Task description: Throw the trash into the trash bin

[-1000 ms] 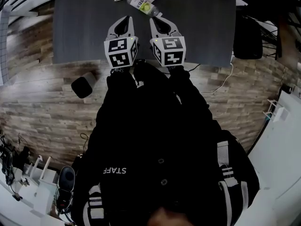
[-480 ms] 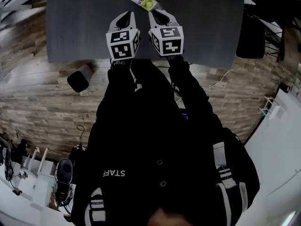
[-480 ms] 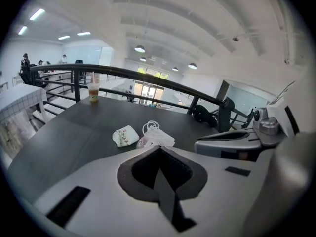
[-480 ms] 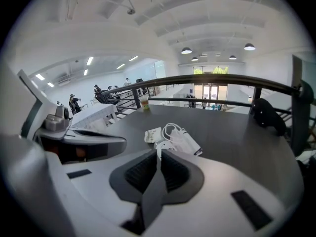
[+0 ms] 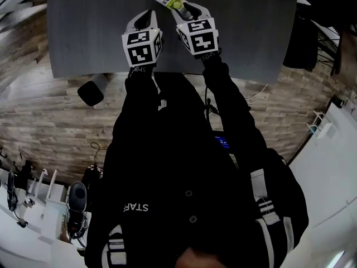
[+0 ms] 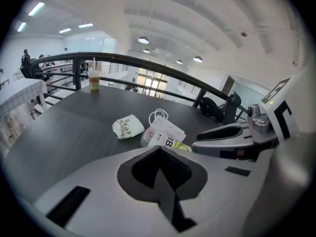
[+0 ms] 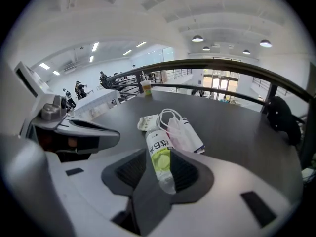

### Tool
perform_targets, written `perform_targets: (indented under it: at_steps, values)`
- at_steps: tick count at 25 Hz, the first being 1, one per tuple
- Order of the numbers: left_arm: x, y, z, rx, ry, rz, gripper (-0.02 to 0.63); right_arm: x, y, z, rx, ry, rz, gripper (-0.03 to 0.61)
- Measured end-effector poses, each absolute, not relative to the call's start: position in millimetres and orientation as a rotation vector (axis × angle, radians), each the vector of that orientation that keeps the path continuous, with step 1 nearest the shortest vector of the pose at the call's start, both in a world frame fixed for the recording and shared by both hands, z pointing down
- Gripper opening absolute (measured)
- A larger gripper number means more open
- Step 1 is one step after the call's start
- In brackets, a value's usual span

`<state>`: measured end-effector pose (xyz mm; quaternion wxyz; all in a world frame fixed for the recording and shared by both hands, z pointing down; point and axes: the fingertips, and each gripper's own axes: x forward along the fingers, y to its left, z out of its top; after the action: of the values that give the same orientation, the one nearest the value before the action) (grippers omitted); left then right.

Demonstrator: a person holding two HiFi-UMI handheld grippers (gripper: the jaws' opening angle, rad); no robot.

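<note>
The right gripper (image 7: 160, 168), jaws just opening around the twelve-o'clock bottle (image 7: 158, 147), risked rolling it across the desk (image 7: 237, 132); the left gripper (image 6: 159, 149) was closed, empty.

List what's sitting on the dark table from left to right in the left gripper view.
drink cup → crumpled wrapper → white plastic bag
</note>
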<state>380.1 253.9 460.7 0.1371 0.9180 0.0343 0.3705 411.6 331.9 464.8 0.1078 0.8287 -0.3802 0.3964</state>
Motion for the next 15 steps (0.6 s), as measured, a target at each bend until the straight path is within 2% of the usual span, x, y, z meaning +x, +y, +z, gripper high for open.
perform_targets:
  at_steps: [8,15]
  values:
    - [387,250,477,2.625,0.084,1.098,0.000,426,331,501,2.266,-1.129,1.200,0.252]
    - [388,244,487,2.604,0.069,1.116,0.000,429,328,526,2.143,-1.149,1.229,0.273]
